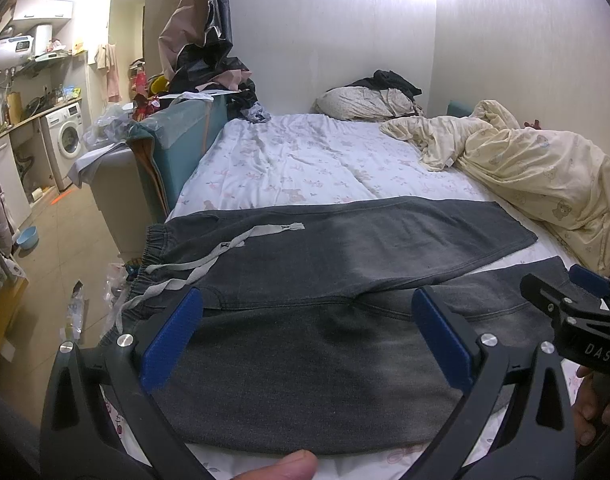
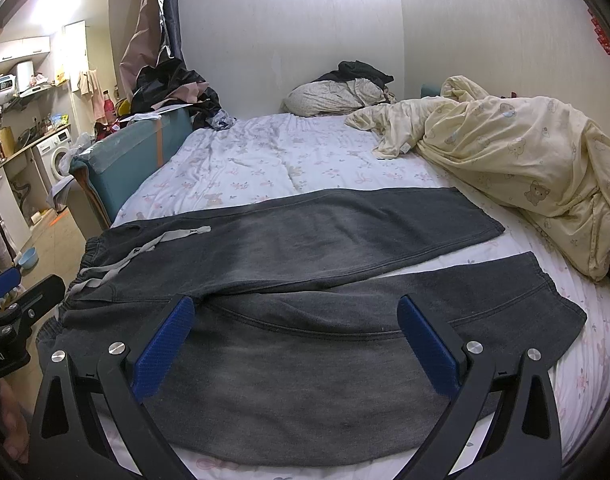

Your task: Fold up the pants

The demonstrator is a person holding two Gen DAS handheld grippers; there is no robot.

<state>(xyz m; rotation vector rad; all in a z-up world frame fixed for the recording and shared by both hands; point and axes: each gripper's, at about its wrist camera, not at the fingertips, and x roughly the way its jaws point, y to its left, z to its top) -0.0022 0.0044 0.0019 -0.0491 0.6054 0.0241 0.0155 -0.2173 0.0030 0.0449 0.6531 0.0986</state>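
Dark grey pants (image 1: 325,264) lie spread flat across the near part of the bed (image 1: 297,160), waistband left, legs right. The left gripper (image 1: 307,328) and right gripper (image 2: 295,330) hover above, fingers wide, holding nothing.

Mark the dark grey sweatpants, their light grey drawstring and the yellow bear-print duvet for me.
dark grey sweatpants (image 2: 325,236), right wrist view, mid far leg.
light grey drawstring (image 1: 261,233), left wrist view, flat end strip.
yellow bear-print duvet (image 2: 517,160), right wrist view, top of the heap.
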